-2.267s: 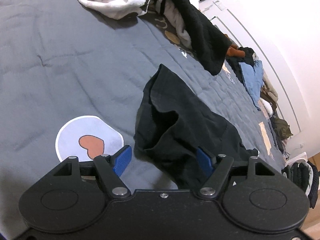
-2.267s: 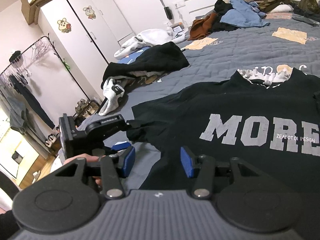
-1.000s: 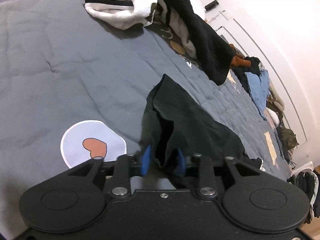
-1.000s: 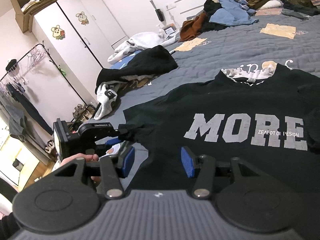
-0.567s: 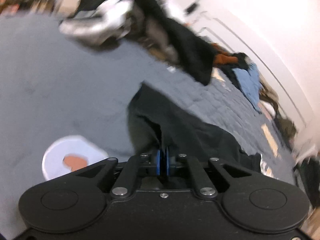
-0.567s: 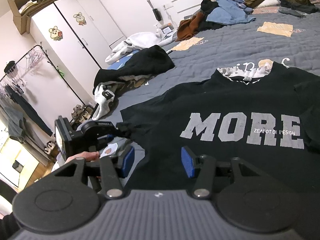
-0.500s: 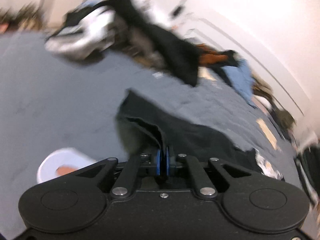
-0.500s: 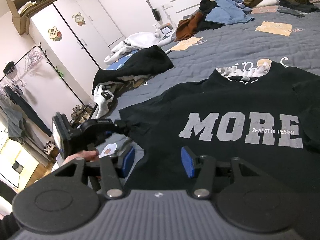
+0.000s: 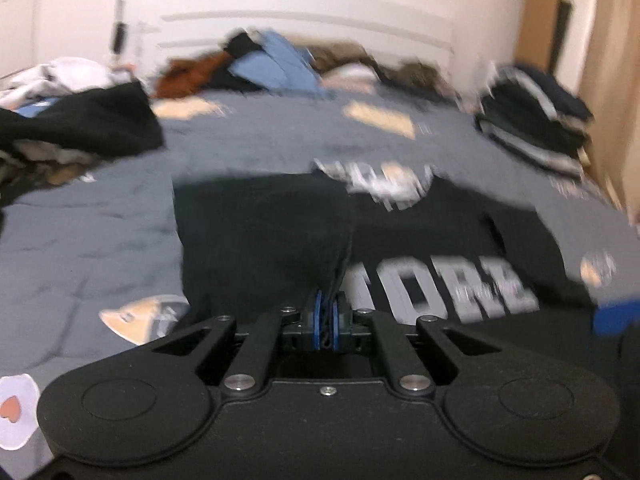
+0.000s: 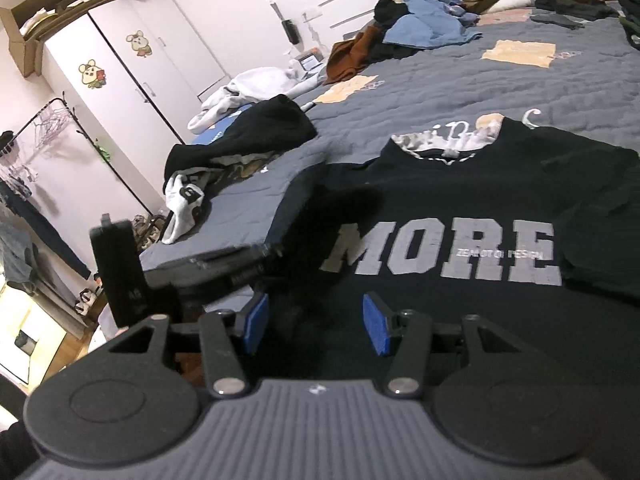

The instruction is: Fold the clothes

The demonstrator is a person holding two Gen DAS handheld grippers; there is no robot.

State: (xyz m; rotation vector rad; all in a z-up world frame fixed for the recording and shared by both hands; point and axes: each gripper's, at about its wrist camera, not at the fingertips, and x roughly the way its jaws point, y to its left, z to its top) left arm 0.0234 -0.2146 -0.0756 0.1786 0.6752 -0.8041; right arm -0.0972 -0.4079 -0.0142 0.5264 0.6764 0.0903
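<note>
Left gripper (image 9: pixel 327 320) — open moments ago — is now clamping the black T-shirt's (image 10: pixel 460 208) sleeve (image 9: pixel 264 232), carrying it inward; right gripper (image 10: pixel 316 326) is waiting, pads apart.

The T-shirt (image 10: pixel 460 208) lies flat on the bed (image 10: pixel 420 92), its sleeve (image 9: pixel 272 240) folded over its left side. A heap of clothes (image 10: pixel 240 140) sits to the far left, another pile (image 10: pixel 432 24) at the far end, and a folded stack (image 9: pixel 536 120) far right.
</note>
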